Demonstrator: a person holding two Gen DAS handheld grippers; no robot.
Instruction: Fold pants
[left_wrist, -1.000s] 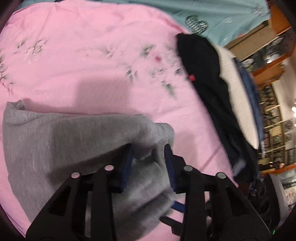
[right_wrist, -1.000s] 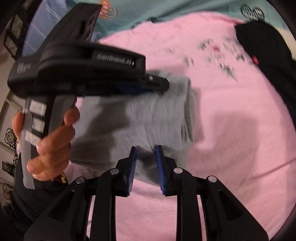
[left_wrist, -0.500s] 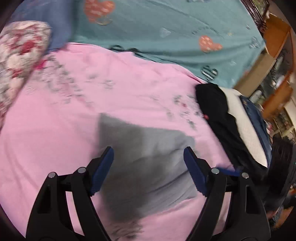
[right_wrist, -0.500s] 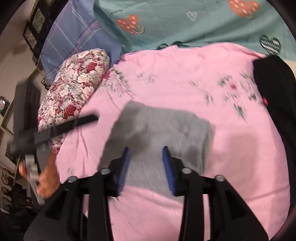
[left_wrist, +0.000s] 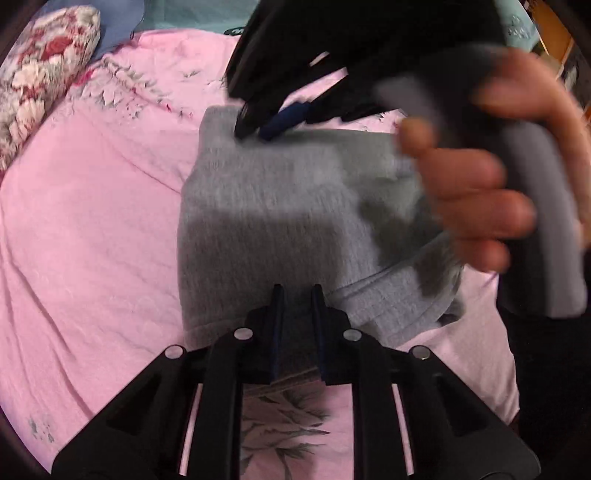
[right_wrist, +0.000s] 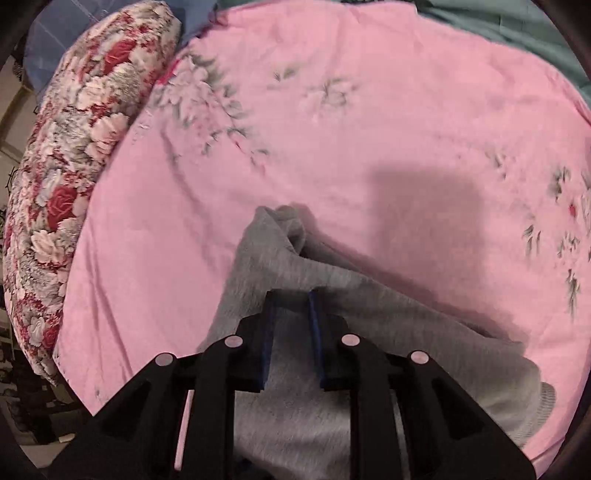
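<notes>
Pink floral bedsheet (left_wrist: 92, 229) covers the bed, w/ a red-rose pillow (right_wrist: 74, 155) at its upper left edge and teal bedding (right_wrist: 517, 33) beyond the far side. Grey pants (left_wrist: 266, 206) lie folded into a compact block roughly mid-sheet; the ribbed waistband shows along the near-right edge in the left wrist view.

Left hand-held gripper (left_wrist: 297, 295): jaws narrow, blue pads close together, set over the near edge of the pants w/ grey fabric running between them. Looks pinched on the cloth, though a slim gap remains between the pads.

Right hand-held gripper (right_wrist: 291, 299): jaws also narrow, fabric filling the space between the pads; it sits on the far corner of the pants, where the cloth bunches up into a small peak just ahead of the fingertips. Same tool appears in the left wrist view as a dark, motion-blurred body crossing the top, its blue tips touching the far-left corner of the pants.

Person's right hand (left_wrist: 476, 184) wraps the grey handle at the right side, blurred, above the pants' right edge. Tool shadows fall on both pants and sheet.
</notes>
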